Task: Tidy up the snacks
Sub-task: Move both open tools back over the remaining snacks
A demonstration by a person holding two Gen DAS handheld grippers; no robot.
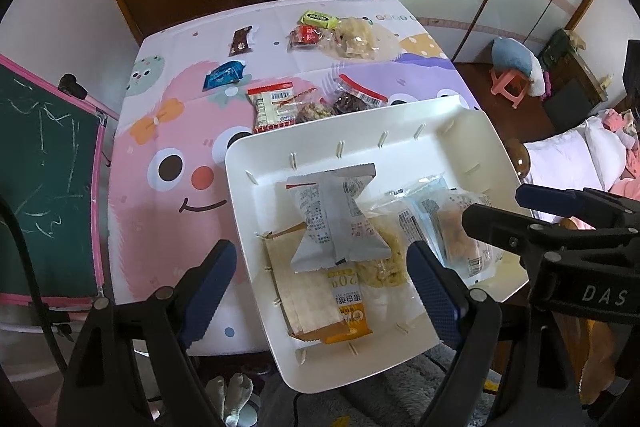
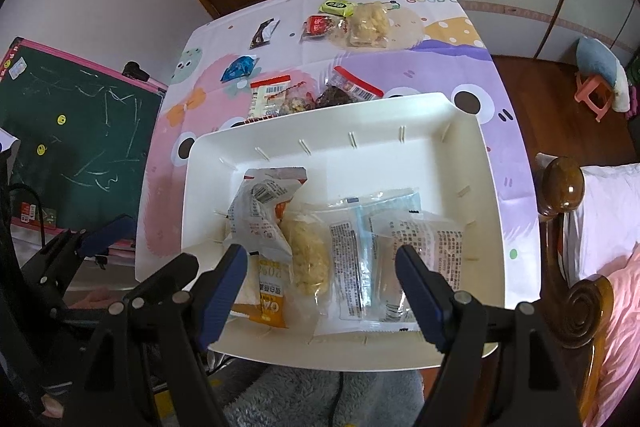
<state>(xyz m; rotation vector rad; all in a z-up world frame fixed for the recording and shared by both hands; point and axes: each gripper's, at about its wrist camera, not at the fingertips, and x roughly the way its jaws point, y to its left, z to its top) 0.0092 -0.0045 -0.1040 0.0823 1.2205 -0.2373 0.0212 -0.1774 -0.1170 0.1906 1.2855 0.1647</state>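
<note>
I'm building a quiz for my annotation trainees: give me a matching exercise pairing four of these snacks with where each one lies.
Things:
1. blue candy wrapper
2. green packet
3. grey-white packet
4. dark brown bar

Places:
A. inside the white tray, on top of other packets
B. far end of the table, beside a red packet
C. alone on the tablecloth, beyond the blue wrapper
D. on the pink cartoon patch, left of the barcode packet

Pairs: 1-D, 2-B, 3-A, 4-C
</note>
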